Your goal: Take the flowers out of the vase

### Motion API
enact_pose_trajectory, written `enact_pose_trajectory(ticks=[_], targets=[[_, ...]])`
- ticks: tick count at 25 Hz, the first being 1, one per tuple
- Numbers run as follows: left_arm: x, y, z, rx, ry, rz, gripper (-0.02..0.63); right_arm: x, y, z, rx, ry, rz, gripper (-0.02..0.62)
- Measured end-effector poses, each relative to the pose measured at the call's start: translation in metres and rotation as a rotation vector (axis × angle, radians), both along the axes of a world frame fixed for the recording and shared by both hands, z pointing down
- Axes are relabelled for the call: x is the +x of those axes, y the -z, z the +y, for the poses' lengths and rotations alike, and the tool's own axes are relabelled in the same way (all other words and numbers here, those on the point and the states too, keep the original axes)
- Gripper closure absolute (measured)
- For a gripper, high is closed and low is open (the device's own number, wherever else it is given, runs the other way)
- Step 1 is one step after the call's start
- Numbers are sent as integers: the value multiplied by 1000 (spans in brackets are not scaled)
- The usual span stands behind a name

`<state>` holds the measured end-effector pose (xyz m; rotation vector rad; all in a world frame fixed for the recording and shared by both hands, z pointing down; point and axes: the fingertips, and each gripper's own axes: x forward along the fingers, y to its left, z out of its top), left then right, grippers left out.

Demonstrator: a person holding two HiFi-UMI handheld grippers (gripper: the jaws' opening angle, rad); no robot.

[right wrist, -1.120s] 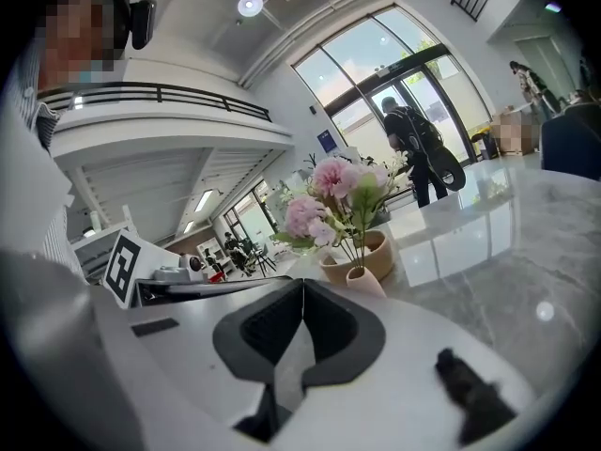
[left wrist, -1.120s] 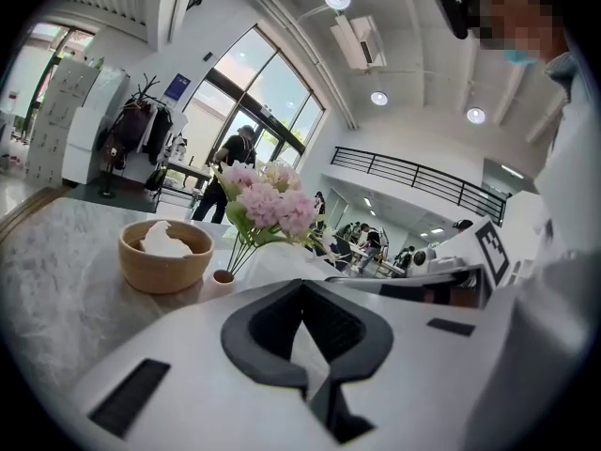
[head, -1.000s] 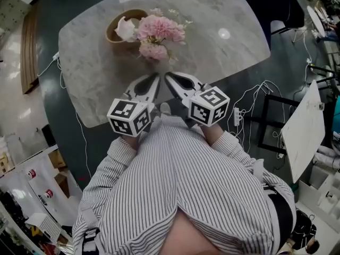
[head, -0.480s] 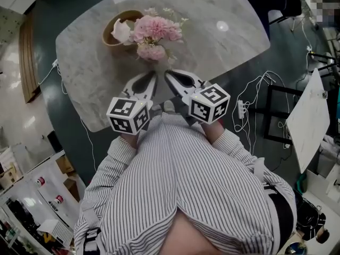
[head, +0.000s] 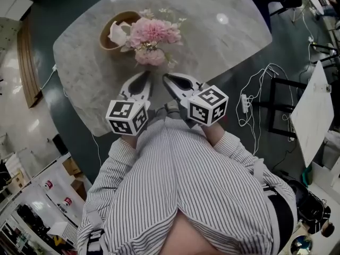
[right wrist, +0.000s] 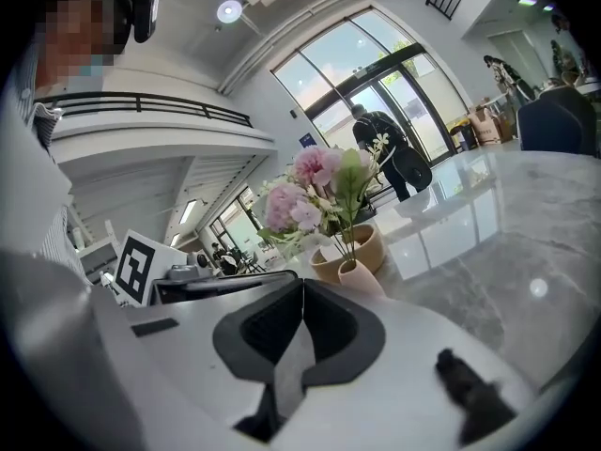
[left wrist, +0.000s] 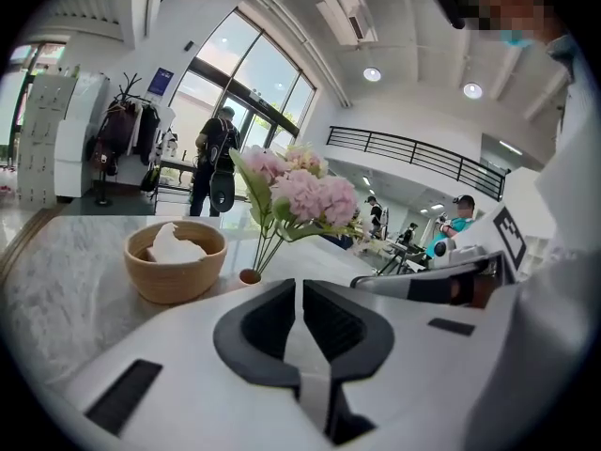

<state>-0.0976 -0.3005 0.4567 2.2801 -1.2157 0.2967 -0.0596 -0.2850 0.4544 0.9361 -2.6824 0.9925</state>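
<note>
We hold L gripper & R gripper side by side over near edge of grey marble oval table, both w/ jaws closed together, nothing in either. Just beyond, pink flower bunch stands in small tan narrow-necked vase; tan round bowl w/ white crumpled paper sits beside it, farther left.

Surface with vase, bowl and two grippers

Flowers stand in the vase on the surface, toward its far left part. The bowl sits just beside the vase, to its left and a little behind, with a crumpled piece lying in it. The left gripper and the right gripper lie side by side at the near edge, before the vase and apart from it. Cables lie on the floor to the right of the surface.
</note>
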Motion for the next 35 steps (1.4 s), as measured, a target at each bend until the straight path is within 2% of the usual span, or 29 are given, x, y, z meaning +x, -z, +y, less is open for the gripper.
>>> enact_pose_trajectory(ticks=[6, 9, 11, 16, 21, 30, 35], targets=[[-8, -15, -13, -6, 10, -35, 582, 2, -11, -1, -29, -11, 2, 580], [-8, -19, -20, -2, -2, -39, 509, 5, -18, -1, -49, -23, 4, 580], [-7, -20, -25, 9, -9, -49, 495, 7, -22, 1, -62, -30, 7, 580], [-5, -31, -39, 36, -32, -136, 411, 7, -33, 5, -90, -35, 15, 580], [-4, -38, -52, 86, -35, -155, 373, 11, -44, 8, -116, -50, 22, 580], [0, -33, -69, 205, -47, -127, 357, 17, -55, 15, -152, -60, 38, 580], [9, -35, -75, 234, -84, -141, 356, 20, -62, 18, -171, -63, 48, 580]])
